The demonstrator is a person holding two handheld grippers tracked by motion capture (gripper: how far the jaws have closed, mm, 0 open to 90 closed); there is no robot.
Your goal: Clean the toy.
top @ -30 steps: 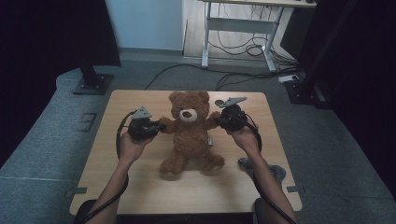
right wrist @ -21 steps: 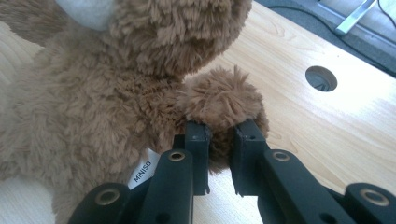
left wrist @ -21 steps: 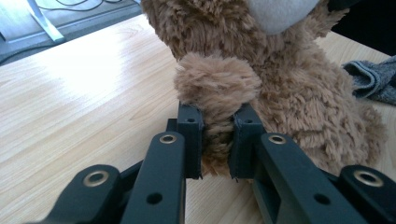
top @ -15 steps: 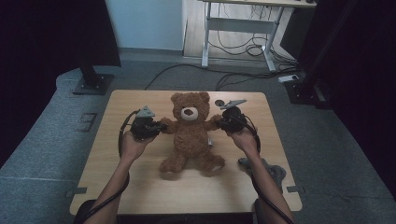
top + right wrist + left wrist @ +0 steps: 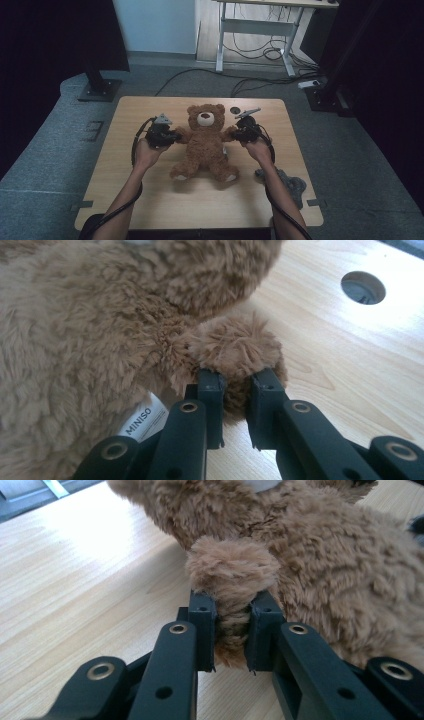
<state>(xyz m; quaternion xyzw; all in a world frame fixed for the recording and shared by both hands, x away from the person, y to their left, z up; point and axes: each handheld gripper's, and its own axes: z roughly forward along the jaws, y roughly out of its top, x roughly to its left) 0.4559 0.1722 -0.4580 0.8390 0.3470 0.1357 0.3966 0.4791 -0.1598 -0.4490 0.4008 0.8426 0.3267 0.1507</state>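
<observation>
Both grippers have crept inward over the last second, and each now has a paw of the teddy bear (image 5: 205, 142), which has barely shifted on the bench (image 5: 125, 200).

Nearest me, at the bottom of the high view, my forearms rise from the frame's lower edge. At lower right, a grey cloth (image 5: 290, 182) lies by the bench's right edge, beside my right forearm.

Mid-frame, the left gripper (image 5: 172, 136) sits left of centre. In the left gripper view its jaws are nearly closed, pinching the bear's furry arm just behind the paw (image 5: 232, 572). The right gripper (image 5: 236, 133) sits right of centre; in the right gripper view its jaws are likewise drawn close on the other paw (image 5: 237, 347), with a white tag reading MINISO (image 5: 142, 420) showing at the bear's side.

The bear lies on its back at the bench's centre, head toward the top of the frame, legs splayed toward me.

Farther off, a round hole (image 5: 234, 109) in the bench sits right of the bear's head. Beyond the bench, cables (image 5: 260, 52) trail over the floor under a desk frame (image 5: 255, 27).
</observation>
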